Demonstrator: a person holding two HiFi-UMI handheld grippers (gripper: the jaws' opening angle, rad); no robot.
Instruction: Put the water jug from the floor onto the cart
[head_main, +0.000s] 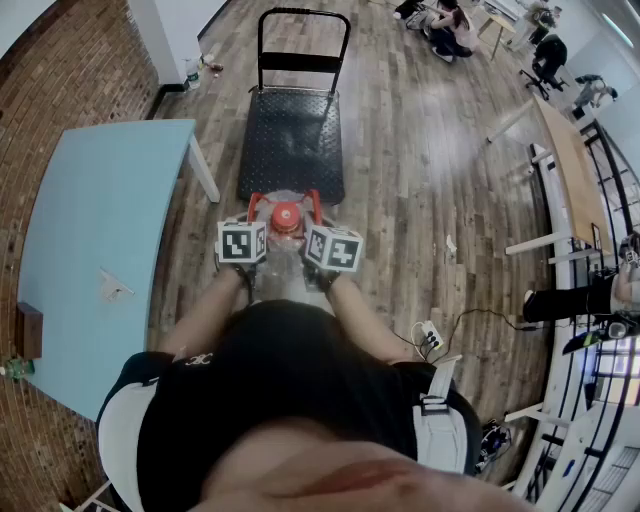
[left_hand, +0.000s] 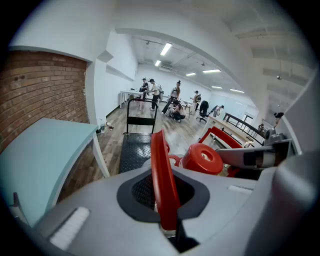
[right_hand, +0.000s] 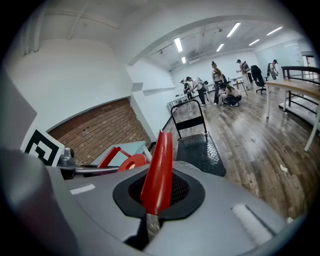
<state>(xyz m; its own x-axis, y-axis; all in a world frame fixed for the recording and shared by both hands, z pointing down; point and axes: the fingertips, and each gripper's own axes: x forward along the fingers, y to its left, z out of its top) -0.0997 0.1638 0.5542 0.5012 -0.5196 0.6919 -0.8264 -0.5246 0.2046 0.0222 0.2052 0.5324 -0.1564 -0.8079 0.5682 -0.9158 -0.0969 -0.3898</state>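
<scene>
The water jug (head_main: 284, 278) is just in front of the near end of the black flat cart (head_main: 292, 130). It has a red cap (head_main: 286, 215) and a red handle (head_main: 283, 195). My left gripper (head_main: 250, 232) and right gripper (head_main: 325, 238) flank the cap, their marker cubes on top. In the left gripper view, the left gripper (left_hand: 165, 200) is shut on a red handle strip (left_hand: 161, 170), with the cap (left_hand: 202, 159) to its right. In the right gripper view, the right gripper (right_hand: 154, 200) is shut on a red handle strip (right_hand: 158, 170). Whether the jug touches the floor is hidden.
A light blue table (head_main: 100, 220) stands at the left along a brick wall (head_main: 60, 60). The cart's upright push bar (head_main: 303, 40) is at its far end. Wooden desks (head_main: 570, 150) line the right, a power strip (head_main: 432, 338) lies on the floor, and several people are far back.
</scene>
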